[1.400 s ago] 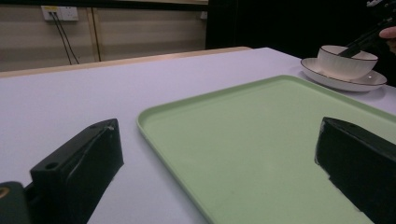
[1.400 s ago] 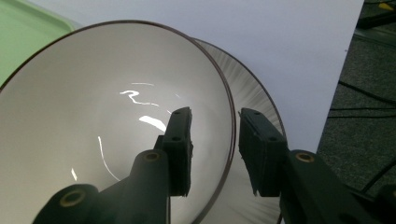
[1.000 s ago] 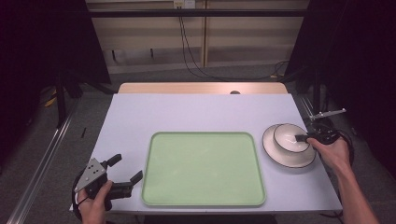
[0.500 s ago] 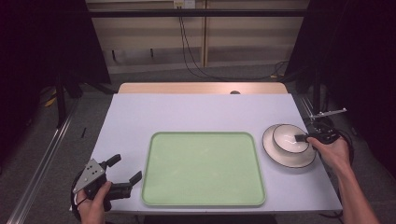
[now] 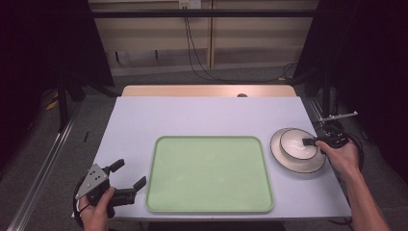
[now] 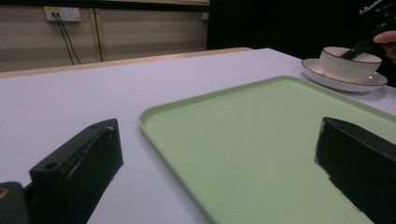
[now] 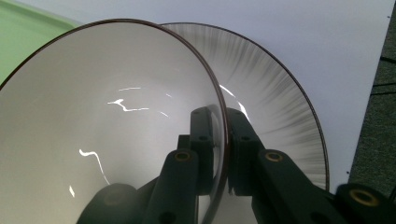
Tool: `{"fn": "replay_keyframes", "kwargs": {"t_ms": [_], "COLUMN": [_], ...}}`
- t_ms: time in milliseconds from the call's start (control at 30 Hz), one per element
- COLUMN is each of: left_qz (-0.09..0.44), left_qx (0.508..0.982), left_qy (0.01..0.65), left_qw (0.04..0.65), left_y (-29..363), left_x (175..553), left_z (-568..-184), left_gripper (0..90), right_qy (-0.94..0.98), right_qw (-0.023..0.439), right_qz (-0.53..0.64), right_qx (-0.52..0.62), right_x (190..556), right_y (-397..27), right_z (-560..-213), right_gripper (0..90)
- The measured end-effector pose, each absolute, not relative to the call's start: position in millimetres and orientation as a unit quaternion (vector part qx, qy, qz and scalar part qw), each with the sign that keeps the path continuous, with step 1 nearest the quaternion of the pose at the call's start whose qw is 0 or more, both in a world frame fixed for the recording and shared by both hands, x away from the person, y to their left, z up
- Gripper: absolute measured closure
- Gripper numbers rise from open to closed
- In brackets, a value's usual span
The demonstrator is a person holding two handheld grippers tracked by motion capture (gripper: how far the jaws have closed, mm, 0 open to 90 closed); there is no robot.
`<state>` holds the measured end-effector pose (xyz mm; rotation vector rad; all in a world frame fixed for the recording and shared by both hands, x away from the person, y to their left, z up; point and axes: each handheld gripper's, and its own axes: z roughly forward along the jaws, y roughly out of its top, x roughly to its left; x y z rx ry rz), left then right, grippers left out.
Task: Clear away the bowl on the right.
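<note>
Lavender tabletop [image 5: 202, 118]: right tongs [image 7: 223, 140] pinch upright bowl [image 5: 297, 144] rim.

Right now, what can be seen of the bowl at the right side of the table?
The bowl is white and glossy, looks ceramic, with a thin dark rim. It stands upright on a matching plate, right of the green tray and apart from it. Nothing lies inside. The right gripper pinches its rim wall, one jaw inside and one outside.

Overhead light evenly illuminates the bench [image 5: 202, 115]; surroundings fall dark. Bright glare streaks mark the bowl [image 7: 107, 121] interior. Nearby black jaws appear soft and out of focus; shadows stay faint.
</note>
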<state>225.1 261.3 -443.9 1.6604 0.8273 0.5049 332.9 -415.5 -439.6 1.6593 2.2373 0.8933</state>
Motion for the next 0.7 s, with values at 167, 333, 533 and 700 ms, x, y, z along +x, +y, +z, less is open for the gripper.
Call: {"fn": "replay_keyframes", "kwargs": {"t_ms": [167,333,533,700], "left_qz": [0.213,0.216,0.213,0.216], "left_qx": [0.707,0.708,0.709,0.709], "left_qy": [0.354,0.353,0.353,0.353], "left_qw": [0.574,0.572,0.573,0.571], "left_y": [260.8,261.3,261.1,261.3], "left_x": [225.3,225.1,225.2,225.2], "left_z": [-444.1,-443.8,-444.2,-443.7], "left_gripper": [0.8,0.8,0.8,0.8], "right_qy": [0.756,0.756,0.753,0.749], "right_qw": [0.105,0.108,0.113,0.124], "right_qz": [0.302,0.304,0.31,0.313], "right_qx": [0.571,0.57,0.57,0.571], "right_x": [332.0,331.7,330.1,329.2], "right_y": [-415.2,-416.1,-416.7,-418.0], "right_z": [-437.3,-436.0,-433.5,-431.8], "right_gripper": [84.0,83.9,83.9,83.7]}}
